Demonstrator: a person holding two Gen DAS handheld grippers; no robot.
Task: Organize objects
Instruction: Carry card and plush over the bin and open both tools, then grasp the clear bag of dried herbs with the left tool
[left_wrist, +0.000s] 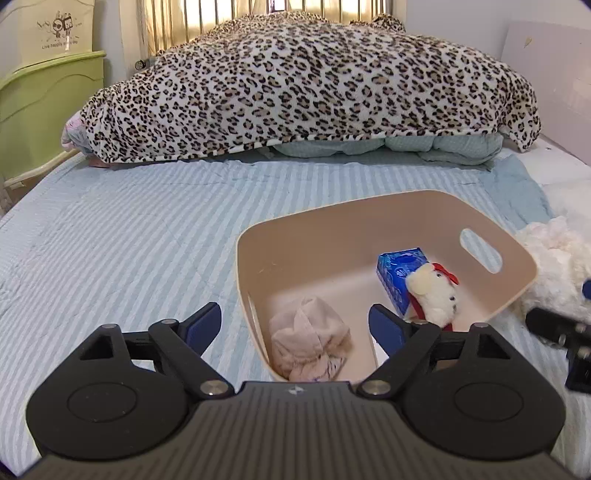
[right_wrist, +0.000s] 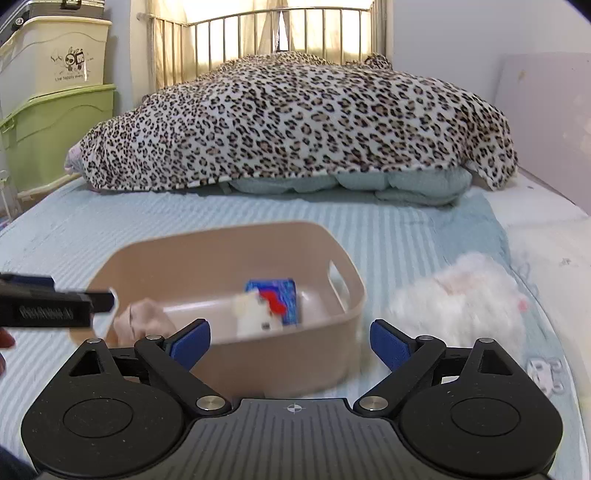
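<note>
Tissue pack (left_wrist: 397, 275) in basket (left_wrist: 317, 218)

Home bedroom, striped bed quilt (left_wrist: 129, 240), leopard blanket (left_wrist: 295, 92), metal headboard (right_wrist: 288, 33)

Leopard-print blanket (left_wrist: 295, 92) is heaped at the head of the bed (left_wrist: 110, 240), over a teal quilt (left_wrist: 388, 147). Left of the blanket: green bin (right_wrist: 55, 136), cream bin (right_wrist: 55, 51) stacked on top.

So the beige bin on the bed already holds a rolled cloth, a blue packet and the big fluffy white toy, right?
Not quite. The big fluffy white toy lies on the bed beside the beige bin, as the right wrist view shows. Inside are the rolled cloth, blue packet and a small plush.
</note>
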